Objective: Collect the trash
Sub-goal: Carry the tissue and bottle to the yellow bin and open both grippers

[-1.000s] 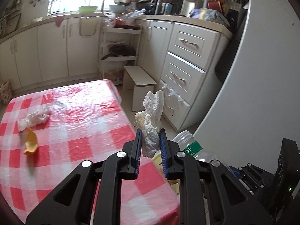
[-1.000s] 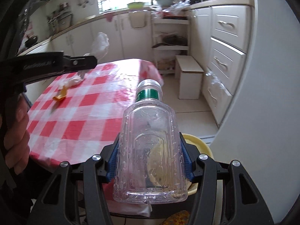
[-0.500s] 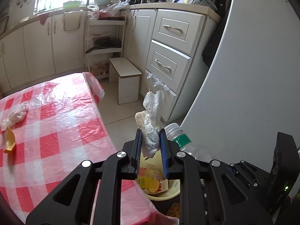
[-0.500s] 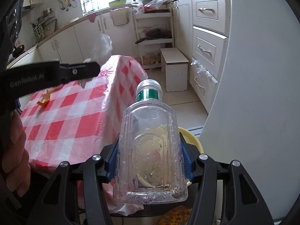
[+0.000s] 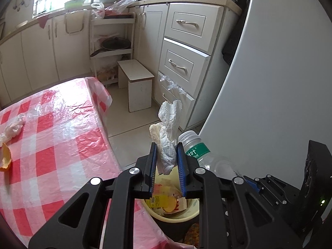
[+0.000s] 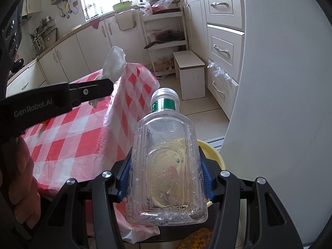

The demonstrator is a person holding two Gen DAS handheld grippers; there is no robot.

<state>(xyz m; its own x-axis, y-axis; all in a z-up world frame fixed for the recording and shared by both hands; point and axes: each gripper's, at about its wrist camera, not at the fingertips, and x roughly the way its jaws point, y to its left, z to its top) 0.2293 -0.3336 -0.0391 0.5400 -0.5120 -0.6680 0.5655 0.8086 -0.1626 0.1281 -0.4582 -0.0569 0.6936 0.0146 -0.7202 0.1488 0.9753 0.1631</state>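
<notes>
In the left wrist view the left gripper [image 5: 166,147] sits at lower centre, its blue-padded jaws clamped on a crumpled white paper towel [image 5: 168,137] that sticks up above the fingertips. Directly below it, at the bottom centre of the frame, lies a yellow basin [image 5: 176,215] with wrappers and scraps inside (a yellow packet among them). Just right of the towel pokes the neck of a clear plastic bottle [image 5: 193,147] with a white cap and green label band.

The right wrist view shows that bottle [image 6: 166,166] filling the centre of the frame, squeezed at its sides between the blue pads of the right gripper [image 6: 166,178]; it looks empty, and the basin's yellow rim [image 6: 213,153] shows behind it at centre right. The left gripper's black finger [image 6: 91,91] crosses the left of this frame with the towel above it.

A table with a red-and-white checked cloth [image 5: 51,137] fills the left half of the left view. On it, at the far left edge, rest an orange peel [image 5: 5,158] and another crumpled tissue [image 5: 12,128], well apart from both grippers.
</notes>
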